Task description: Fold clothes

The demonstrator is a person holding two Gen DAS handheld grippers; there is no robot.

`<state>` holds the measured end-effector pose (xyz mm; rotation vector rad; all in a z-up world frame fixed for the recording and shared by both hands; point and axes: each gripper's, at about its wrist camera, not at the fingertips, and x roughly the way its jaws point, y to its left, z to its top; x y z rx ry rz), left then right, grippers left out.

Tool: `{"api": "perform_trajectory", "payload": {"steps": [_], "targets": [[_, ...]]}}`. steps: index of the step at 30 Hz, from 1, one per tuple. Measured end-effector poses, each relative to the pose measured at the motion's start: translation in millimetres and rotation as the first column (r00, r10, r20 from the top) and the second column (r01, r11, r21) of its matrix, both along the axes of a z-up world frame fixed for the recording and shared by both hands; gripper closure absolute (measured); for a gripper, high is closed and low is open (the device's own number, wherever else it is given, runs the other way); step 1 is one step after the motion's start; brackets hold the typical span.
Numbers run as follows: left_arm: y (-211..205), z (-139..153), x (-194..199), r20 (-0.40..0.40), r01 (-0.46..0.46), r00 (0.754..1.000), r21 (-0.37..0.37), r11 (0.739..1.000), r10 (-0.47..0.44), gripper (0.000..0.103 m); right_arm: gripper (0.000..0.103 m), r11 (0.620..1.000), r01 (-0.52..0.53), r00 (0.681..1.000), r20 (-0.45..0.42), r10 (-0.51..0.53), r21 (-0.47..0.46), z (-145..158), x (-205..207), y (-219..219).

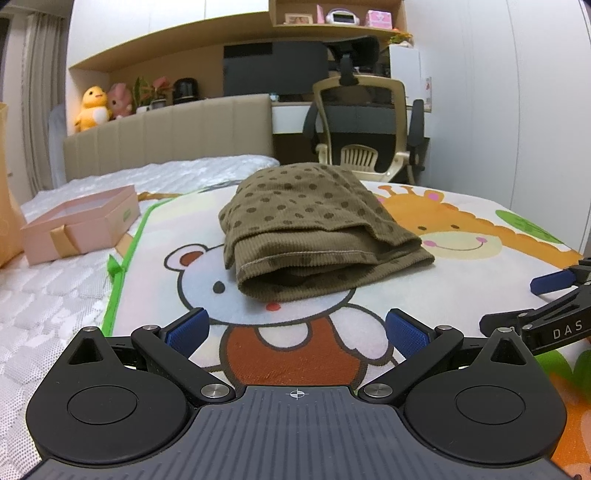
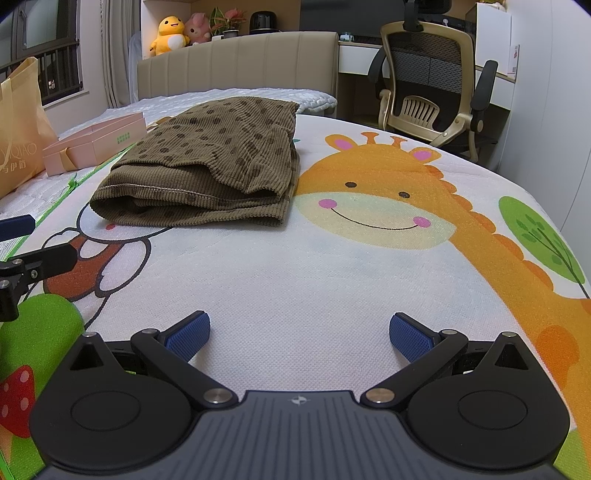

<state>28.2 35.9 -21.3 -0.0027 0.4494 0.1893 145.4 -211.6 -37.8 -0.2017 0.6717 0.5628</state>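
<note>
Left tongs [image 1: 295, 328] and right tongs [image 2: 300, 332] are both hovering spread wide, gripping nothing, over the cartoon play mat [image 2: 295, 266]. Folded brown polka-dot garment [image 1: 314, 229] is lying far ahead, directly before the left tongs, up-left of the right; long axis running near-to-far.

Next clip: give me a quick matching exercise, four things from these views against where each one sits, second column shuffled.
1. brown dotted garment
2. pink box
3. yellow duck toy
4. office chair

A. on the shelf behind the headboard
B. on the white mattress, left of the mat
C. on the floor beyond the bed
D. folded on the cartoon mat

Pairs: 1-D, 2-B, 3-A, 4-C
</note>
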Motion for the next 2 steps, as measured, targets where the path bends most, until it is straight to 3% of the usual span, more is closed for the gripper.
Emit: {"api": "perform_trajectory", "payload": {"steps": [2], "targets": [[-1.2, 0.3, -1.0, 0.009, 0.001, 1.000, 0.009, 1.000, -0.001, 0.000, 0.000, 1.000, 0.000, 1.000, 0.000, 0.000, 0.000, 0.0, -0.2, 0.2]]}}
